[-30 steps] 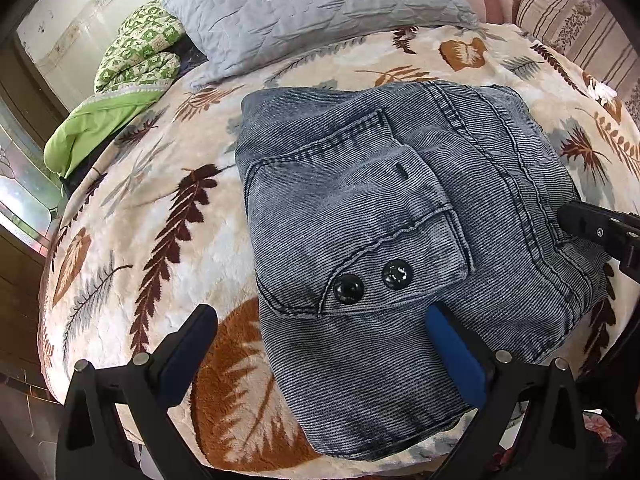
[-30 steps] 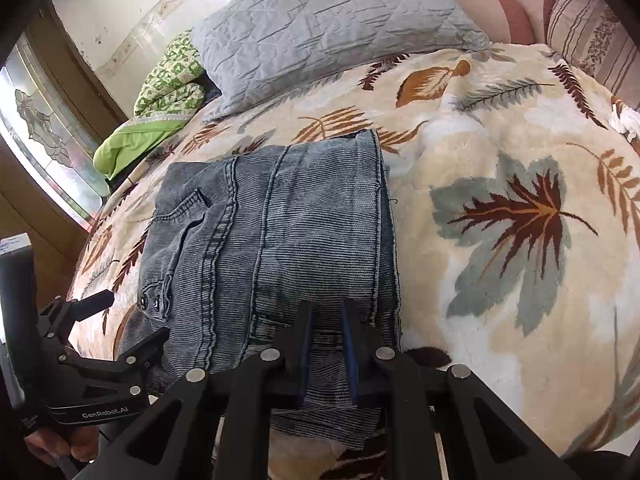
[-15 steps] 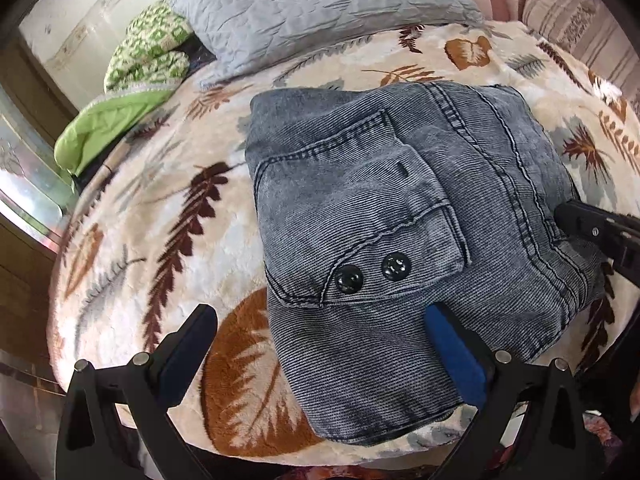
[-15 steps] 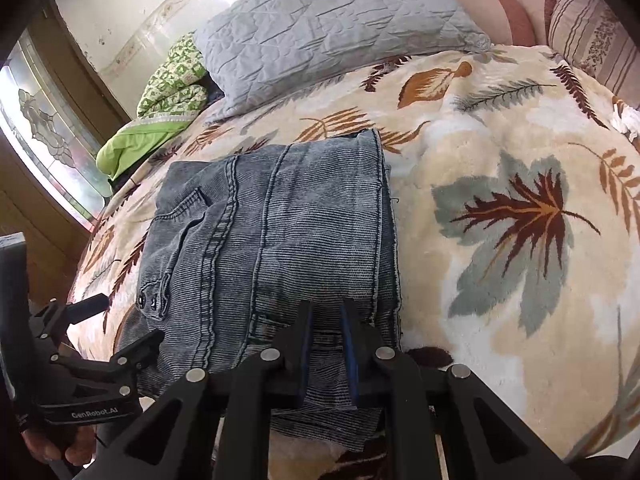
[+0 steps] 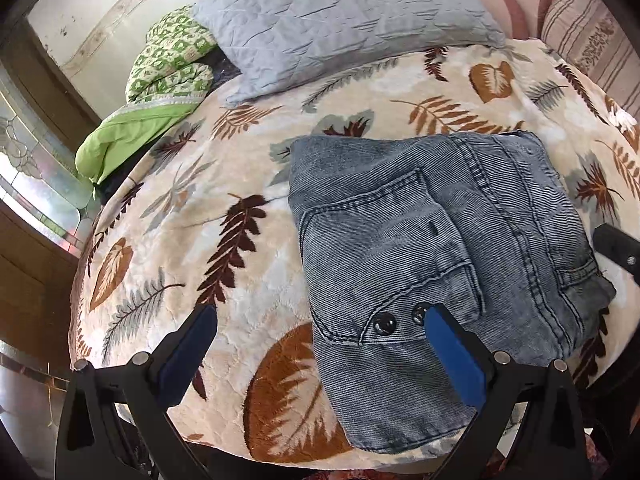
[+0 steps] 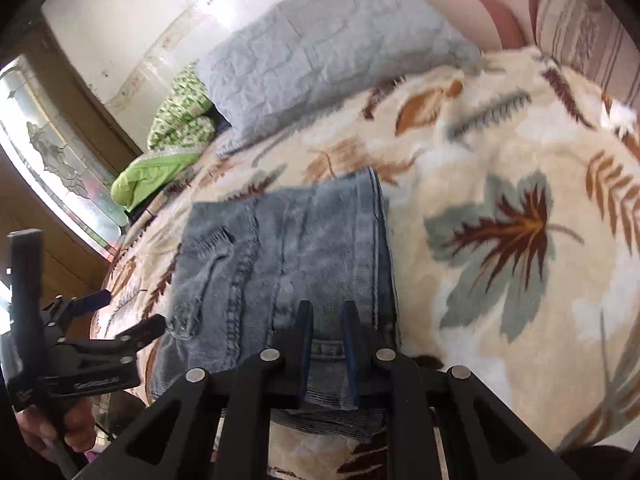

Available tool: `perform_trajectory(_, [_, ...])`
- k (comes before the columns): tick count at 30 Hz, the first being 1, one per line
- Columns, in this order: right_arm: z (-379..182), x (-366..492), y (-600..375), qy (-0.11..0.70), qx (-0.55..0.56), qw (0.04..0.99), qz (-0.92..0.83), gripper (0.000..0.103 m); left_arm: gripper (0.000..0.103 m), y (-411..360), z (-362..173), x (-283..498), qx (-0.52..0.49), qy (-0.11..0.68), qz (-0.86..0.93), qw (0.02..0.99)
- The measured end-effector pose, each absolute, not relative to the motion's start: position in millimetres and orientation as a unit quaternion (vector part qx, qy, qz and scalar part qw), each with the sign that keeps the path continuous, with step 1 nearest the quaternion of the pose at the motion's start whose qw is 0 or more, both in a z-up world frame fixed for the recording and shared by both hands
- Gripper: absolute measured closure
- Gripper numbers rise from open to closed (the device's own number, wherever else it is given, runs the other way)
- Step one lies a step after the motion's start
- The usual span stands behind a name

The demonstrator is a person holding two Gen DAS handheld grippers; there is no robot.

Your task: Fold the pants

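Both views show more of the bed than a second ago: the grippers have lifted away from the folded jeans (image 5: 436,256), which lie square on the leaf-print blanket (image 5: 224,248). The left gripper (image 5: 320,354) stands wide open and empty. The right gripper (image 6: 326,354) is nearly closed, apparently gripping nothing. The fold looks done.

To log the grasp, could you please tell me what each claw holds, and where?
Left claw is open, holding nothing. Right claw is nearly shut over the near edge of the folded pants; whether it pinches the denim cannot be told.
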State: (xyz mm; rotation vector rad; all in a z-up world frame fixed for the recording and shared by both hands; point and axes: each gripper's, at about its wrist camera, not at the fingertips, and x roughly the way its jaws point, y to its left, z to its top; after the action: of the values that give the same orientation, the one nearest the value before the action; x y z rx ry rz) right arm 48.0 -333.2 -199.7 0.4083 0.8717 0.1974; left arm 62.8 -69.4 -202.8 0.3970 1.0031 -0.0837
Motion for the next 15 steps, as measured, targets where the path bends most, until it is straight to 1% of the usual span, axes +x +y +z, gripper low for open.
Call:
perform_trajectory(3, [-193,46,-330,0.404,0.188,0.890,0.097,0.086,0.000,-75,-221,65,0.202,0.500,-0.047,0.841])
perform_trajectory(6, [-196,53,-327,0.419,0.185,0.884,0.095,0.086,0.000,-79,-240,63,0.212,0.507,-0.042,0.834])
perform_trajectory(11, [-223,65,-332,0.485,0.181,0.853,0.071,0.086,0.000,-74,-244,62,0.181,0.507,-0.039,0.842])
perform_trajectory(15, [-224,68,-328,0.482,0.167,0.857,0.074,0.086,0.000,-70,-246,62,0.180,0.501,-0.055,0.845])
